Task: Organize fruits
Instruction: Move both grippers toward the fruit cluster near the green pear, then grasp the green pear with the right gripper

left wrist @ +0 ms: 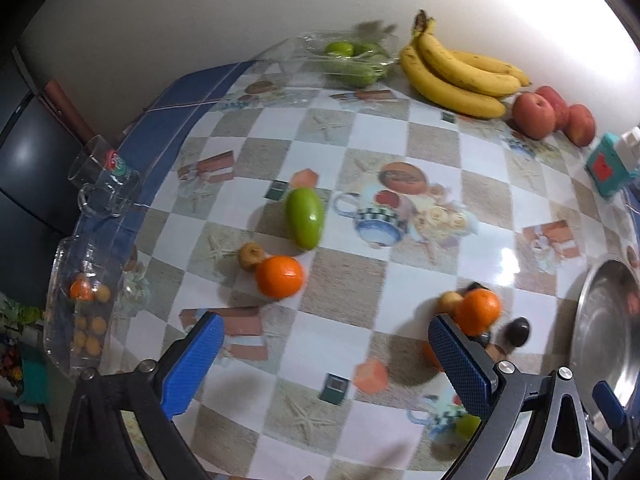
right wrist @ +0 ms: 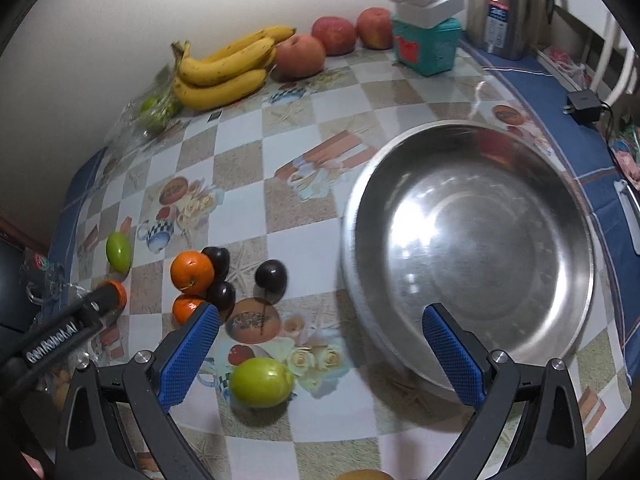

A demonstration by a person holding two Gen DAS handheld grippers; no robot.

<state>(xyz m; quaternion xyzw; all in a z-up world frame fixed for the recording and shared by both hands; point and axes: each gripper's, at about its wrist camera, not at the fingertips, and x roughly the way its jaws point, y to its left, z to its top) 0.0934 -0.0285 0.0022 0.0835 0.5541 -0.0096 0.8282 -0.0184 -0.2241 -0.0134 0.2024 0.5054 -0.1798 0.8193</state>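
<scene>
Both tools hover spread wide and hold nothing: the right tool (right wrist: 320, 344) at the bottom of its frame, the left tool (left wrist: 326, 356) likewise in its own.

Sorting looks barely begun. Nearest the right tool, a green fruit (right wrist: 261, 381) lies loose on the table (right wrist: 304, 216), lower centre. The steel bowl (right wrist: 472, 240), filling the right half, holds nothing.

Further, at centre left, two oranges (right wrist: 192, 273) and three dark plums (right wrist: 271, 276) cluster loose. In the left view, another orange (left wrist: 279, 276) and a long green fruit (left wrist: 305, 218) sit mid-frame.

A clear box (left wrist: 82, 304) at the left edge holds small orange and yellow fruits. At the far wall are bananas (right wrist: 224, 68), apples (right wrist: 334, 35) and a bag of green fruit (left wrist: 352, 60).
</scene>
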